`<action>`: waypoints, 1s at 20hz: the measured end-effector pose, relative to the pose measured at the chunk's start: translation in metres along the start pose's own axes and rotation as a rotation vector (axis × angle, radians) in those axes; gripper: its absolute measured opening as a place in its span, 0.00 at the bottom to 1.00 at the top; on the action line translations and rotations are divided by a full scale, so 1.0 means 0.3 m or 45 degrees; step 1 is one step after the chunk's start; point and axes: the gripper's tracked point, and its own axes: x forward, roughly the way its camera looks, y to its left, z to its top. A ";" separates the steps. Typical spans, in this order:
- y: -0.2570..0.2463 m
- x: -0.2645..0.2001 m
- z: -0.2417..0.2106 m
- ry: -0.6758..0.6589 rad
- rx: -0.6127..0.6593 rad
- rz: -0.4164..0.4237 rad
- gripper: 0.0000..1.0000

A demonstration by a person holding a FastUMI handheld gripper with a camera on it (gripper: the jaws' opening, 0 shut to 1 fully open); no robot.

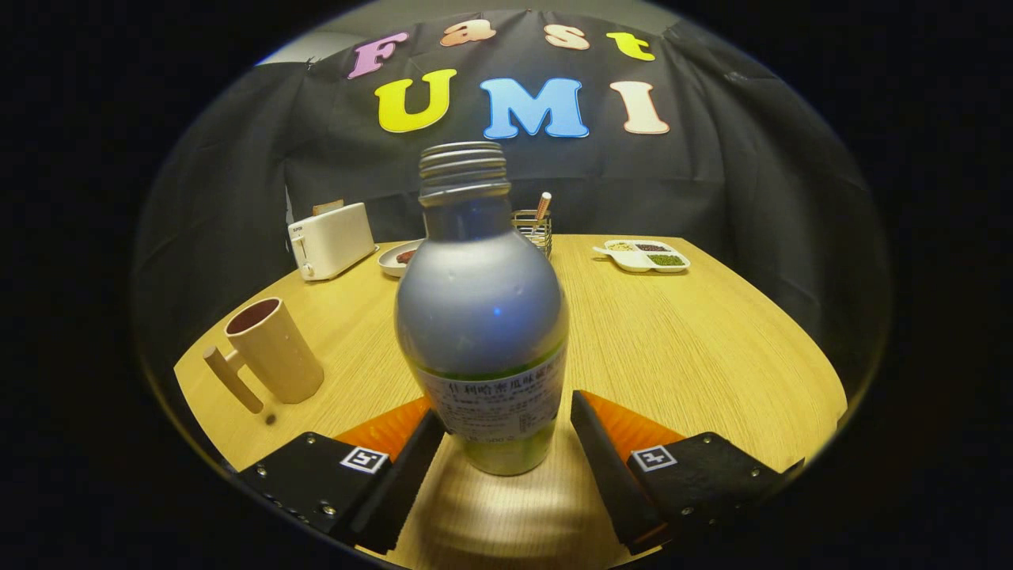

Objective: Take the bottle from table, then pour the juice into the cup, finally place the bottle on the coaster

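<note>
A silver bottle [483, 317] with a threaded neck, no cap and a white label stands upright on the wooden table [696, 348]. Its lower body sits between the fingers of my gripper [504, 412]. The gripper is open: the left finger reaches the label's edge, while a narrow gap separates the right finger from the bottle. A beige cup [273, 348] with a straight handle stands on the table to the left, beyond the left finger.
At the table's far side stand a white toaster [332, 237], a small plate [400, 257], a wire holder [534, 229] behind the bottle and a white divided tray [645, 255] with food. Black cloth walls close the booth behind.
</note>
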 end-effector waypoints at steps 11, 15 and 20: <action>-0.012 -0.011 0.048 0.027 -0.068 -0.041 0.78; -0.012 -0.019 0.098 0.020 -0.158 -0.061 0.78; 0.016 -0.025 0.138 0.033 -0.286 -0.091 0.78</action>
